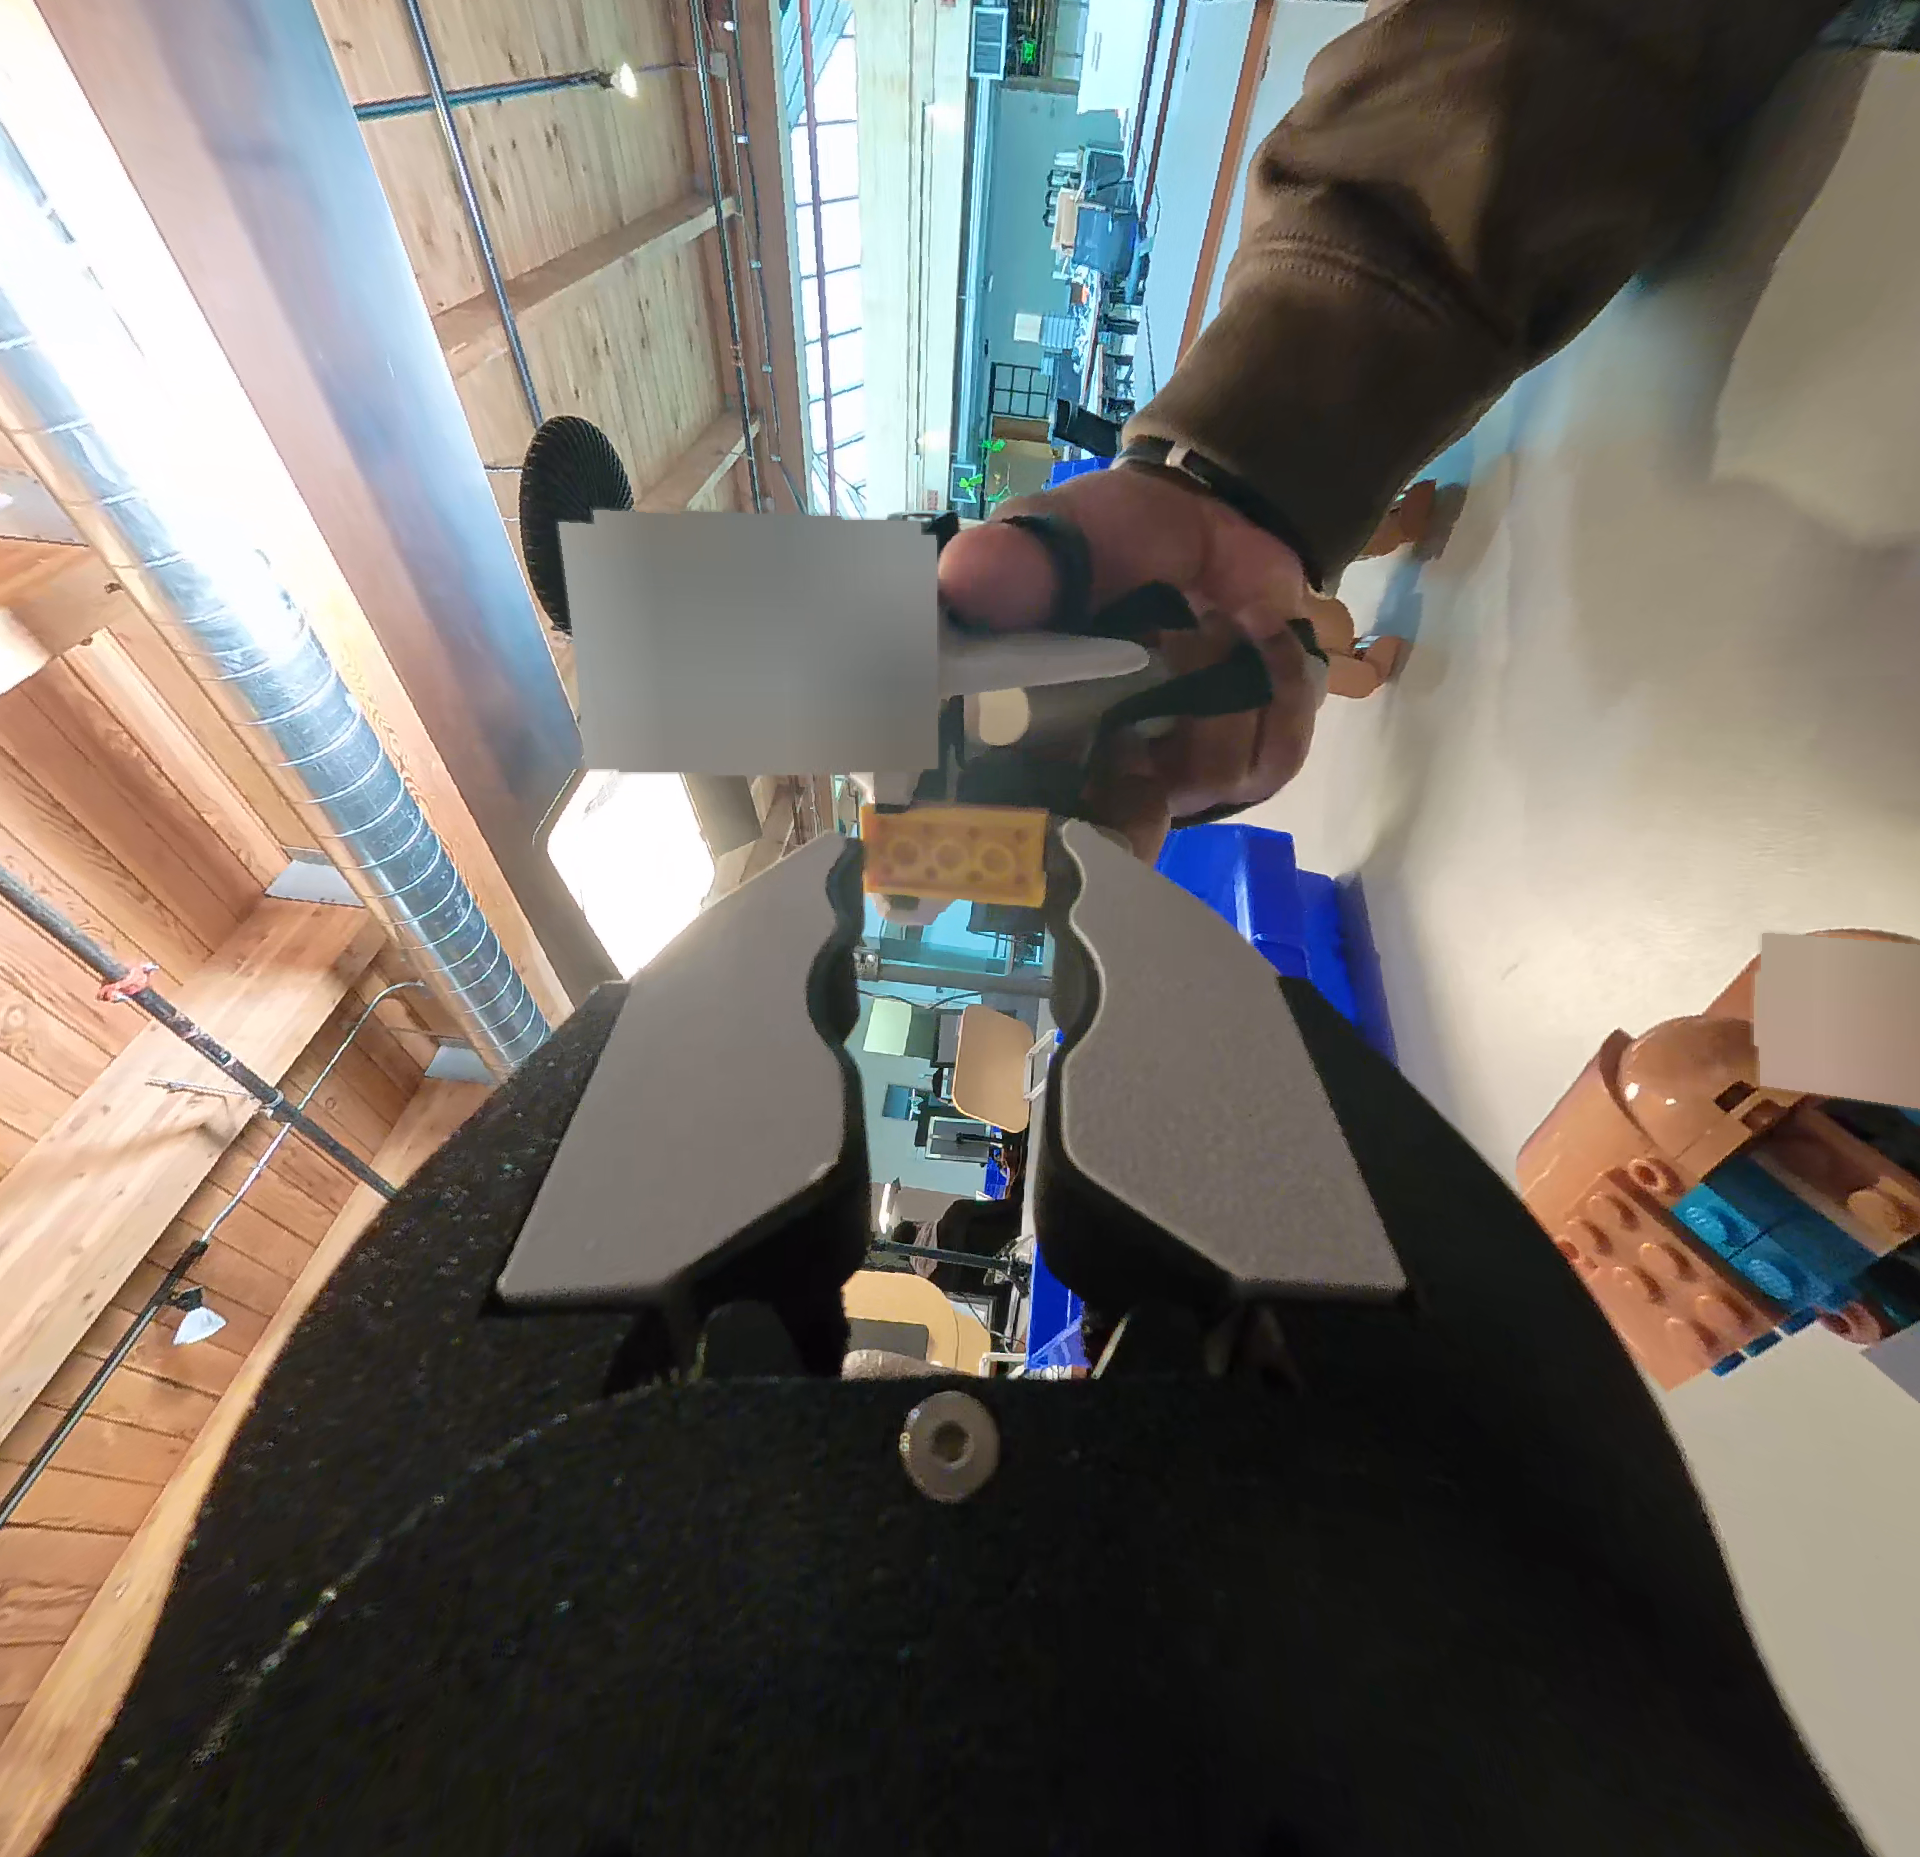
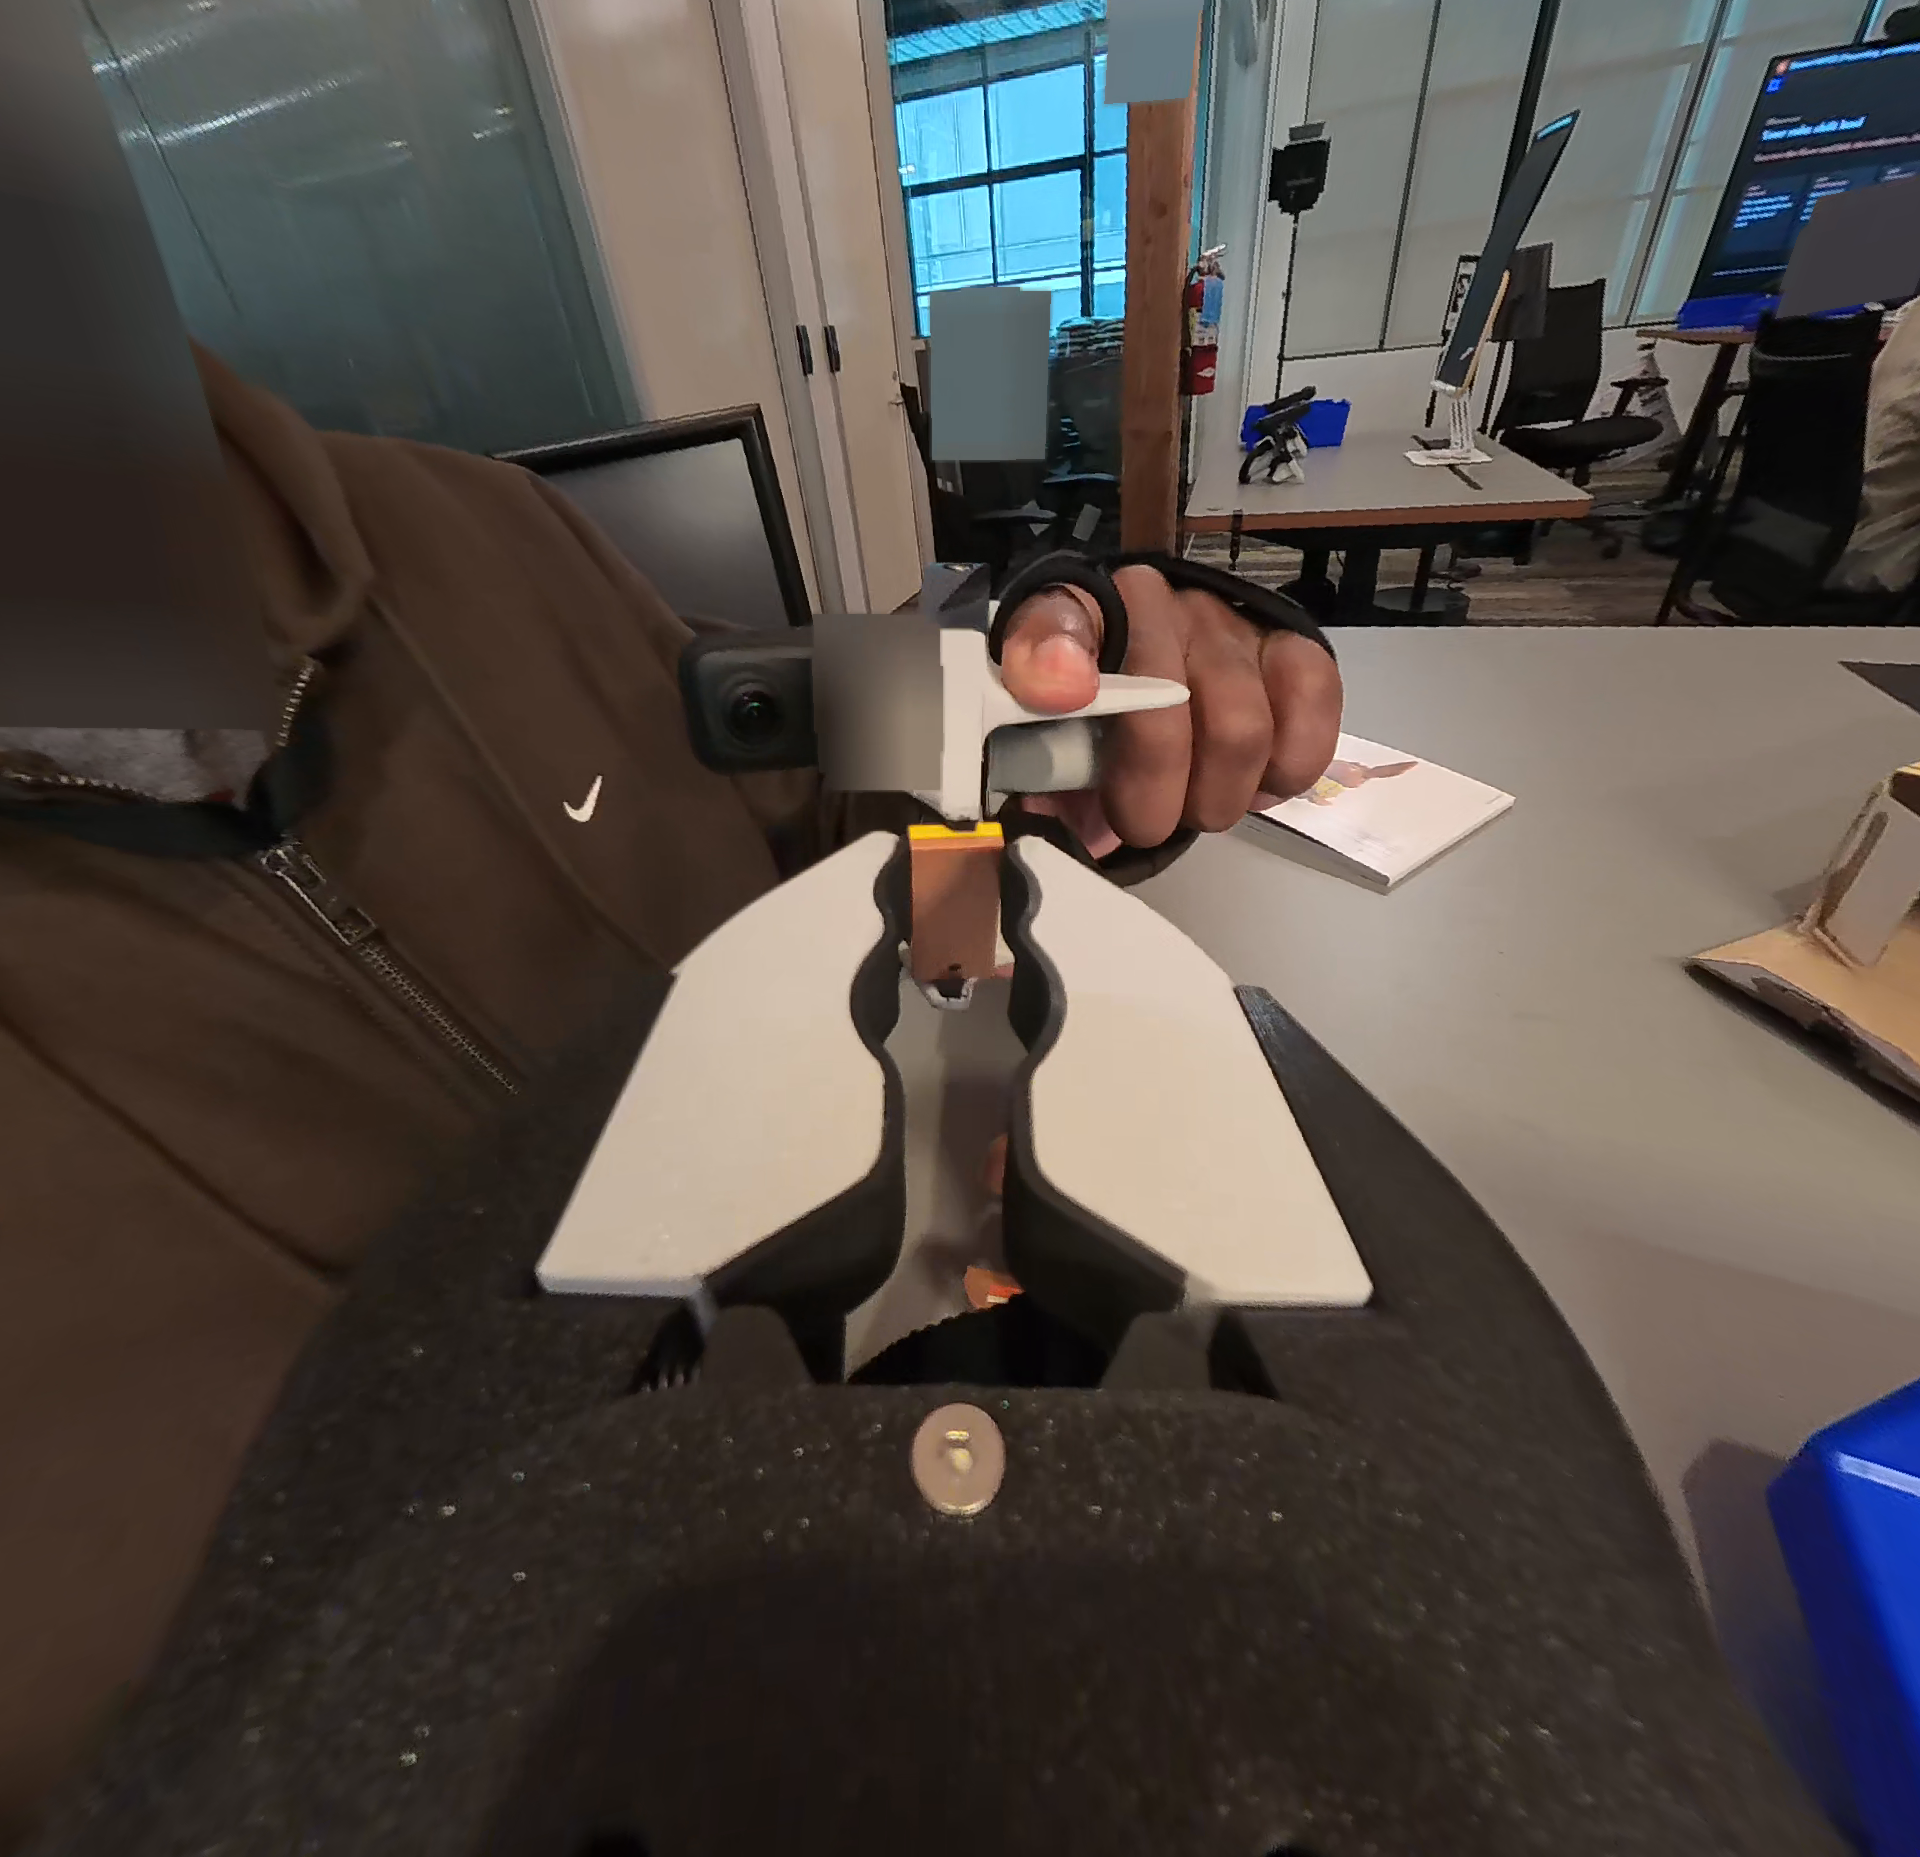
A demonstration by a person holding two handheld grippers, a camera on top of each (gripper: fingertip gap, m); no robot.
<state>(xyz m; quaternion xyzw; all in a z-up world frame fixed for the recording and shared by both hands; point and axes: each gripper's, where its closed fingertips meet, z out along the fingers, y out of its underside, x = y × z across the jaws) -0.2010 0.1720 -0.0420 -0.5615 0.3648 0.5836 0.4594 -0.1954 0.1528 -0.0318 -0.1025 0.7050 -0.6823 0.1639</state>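
In the left wrist view, my left gripper (image 1: 951,862) is shut on a small yellow brick (image 1: 954,860), whose hollow underside faces the camera. In the right wrist view, my right gripper (image 2: 956,903) is shut on a brown brick (image 2: 956,908), held in the air in front of a person's brown jacket (image 2: 364,924). The yellow brick (image 2: 954,833) sits against the far end of the brown brick. The two grippers face each other tip to tip. A hand (image 1: 1143,612) holds the right gripper's handle, and another hand (image 2: 1195,706) holds the left one's.
A grey table (image 2: 1558,1028) carries an open booklet (image 2: 1371,810), a cardboard piece (image 2: 1849,934) and a blue bin (image 2: 1860,1599). In the left view, which is turned sideways, a brown and blue brick figure (image 1: 1714,1215), small brown brick pieces (image 1: 1361,654) and a blue bin (image 1: 1278,903) are on the table. Left and right tips are no more than a few centimetres apart.
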